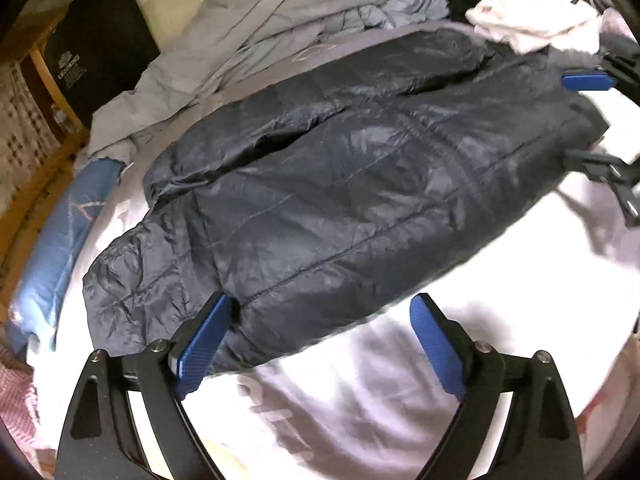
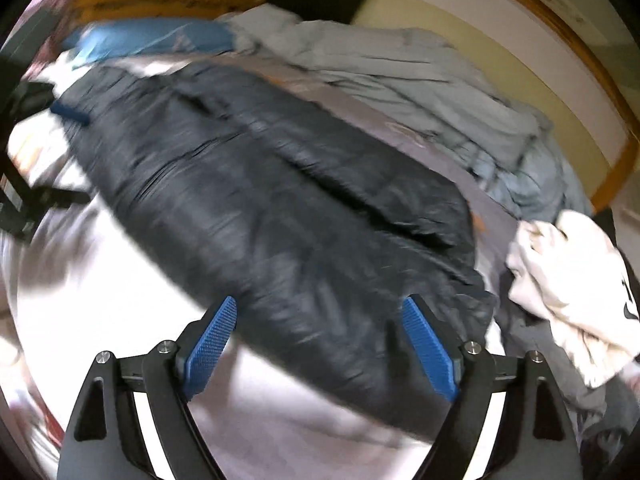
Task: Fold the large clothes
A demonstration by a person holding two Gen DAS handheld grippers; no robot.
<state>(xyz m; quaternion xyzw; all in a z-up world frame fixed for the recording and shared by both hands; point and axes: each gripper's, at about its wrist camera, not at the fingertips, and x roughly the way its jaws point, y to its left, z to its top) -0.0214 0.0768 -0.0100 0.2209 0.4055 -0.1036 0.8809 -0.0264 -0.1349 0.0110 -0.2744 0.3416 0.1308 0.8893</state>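
dark quilted puffer jacket (image 1: 340,184) spread flat mid-frame on white bedsheet (image 1: 360,380) | left gripper (image 1: 320,344) wide, empty | right gripper (image 2: 318,344) wide, empty | advice: pinch both near hem corners together, fold evenly

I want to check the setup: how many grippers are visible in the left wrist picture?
2. The left gripper is at the bottom, open at the dark jacket's near edge. The right gripper is at the right edge, partly cut off.

A lived-in home bedroom.
A white-sheeted bed (image 1: 360,380) carries rumpled grey bedding (image 1: 280,12) at twelve o'clock and a blue pillow (image 1: 60,240) at nine.
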